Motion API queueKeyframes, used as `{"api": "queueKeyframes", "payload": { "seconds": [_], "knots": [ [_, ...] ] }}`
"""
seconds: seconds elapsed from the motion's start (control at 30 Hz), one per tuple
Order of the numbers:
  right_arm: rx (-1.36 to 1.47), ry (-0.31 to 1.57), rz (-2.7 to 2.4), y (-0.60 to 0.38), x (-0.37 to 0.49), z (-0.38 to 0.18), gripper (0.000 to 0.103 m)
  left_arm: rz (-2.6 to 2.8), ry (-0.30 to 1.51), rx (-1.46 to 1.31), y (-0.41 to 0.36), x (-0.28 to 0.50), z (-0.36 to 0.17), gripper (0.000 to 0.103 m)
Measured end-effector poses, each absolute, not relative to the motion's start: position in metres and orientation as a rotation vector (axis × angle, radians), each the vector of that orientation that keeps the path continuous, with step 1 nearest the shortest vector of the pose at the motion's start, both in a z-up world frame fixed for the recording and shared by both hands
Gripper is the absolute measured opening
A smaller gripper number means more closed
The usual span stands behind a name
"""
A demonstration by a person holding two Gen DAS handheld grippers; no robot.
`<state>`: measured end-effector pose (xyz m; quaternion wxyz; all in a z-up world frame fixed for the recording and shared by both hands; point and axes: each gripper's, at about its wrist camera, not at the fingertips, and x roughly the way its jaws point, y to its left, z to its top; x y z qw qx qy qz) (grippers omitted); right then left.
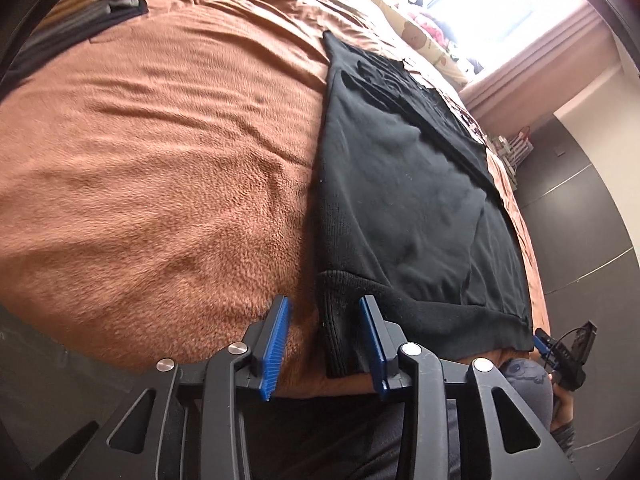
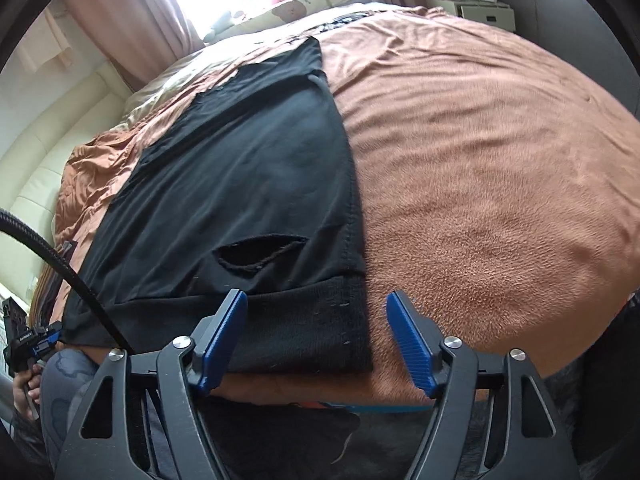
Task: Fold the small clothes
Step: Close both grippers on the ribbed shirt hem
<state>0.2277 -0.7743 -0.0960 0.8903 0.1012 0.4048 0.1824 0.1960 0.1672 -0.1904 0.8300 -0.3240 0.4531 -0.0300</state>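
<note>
On the brown blanket [image 1: 160, 160] the black top [image 1: 408, 200] lies flat, sides folded in, ribbed hem [image 1: 344, 320] nearest me. In the left wrist view my left gripper [image 1: 324, 340] is spread wide, straddling the hem's left corner, gripping nothing. I'd lower until both pads bracket every layer, then close. In the right wrist view my right gripper [image 2: 316, 336] also gapes, over the hem's right corner [image 2: 352, 320]. I'd pinch both corners level, so the hem carries up square.
</note>
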Motion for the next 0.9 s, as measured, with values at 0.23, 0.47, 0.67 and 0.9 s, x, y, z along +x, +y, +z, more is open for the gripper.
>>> {"api": "queueKeyframes", "payload": {
  "seconds": [0.23,0.47,0.67,0.9],
  "knots": [
    [0.271,0.846,0.402,-0.779,0.24,-0.104,0.066,-0.09,0.959,-0.748,0.174,0.21,-0.198,0.033],
    [0.412,0.855,0.479,-0.795,0.246,-0.114,0.051,-0.107,0.95,-0.826,0.177,0.219,-0.204,0.031],
    [0.524,0.852,0.533,-0.81,0.249,-0.125,0.05,-0.109,0.946,-0.875,0.178,0.223,-0.207,0.029],
    [0.587,0.835,0.562,-0.815,0.258,-0.136,0.05,-0.107,0.938,-0.883,0.177,0.227,-0.209,0.029]
  ]
}}
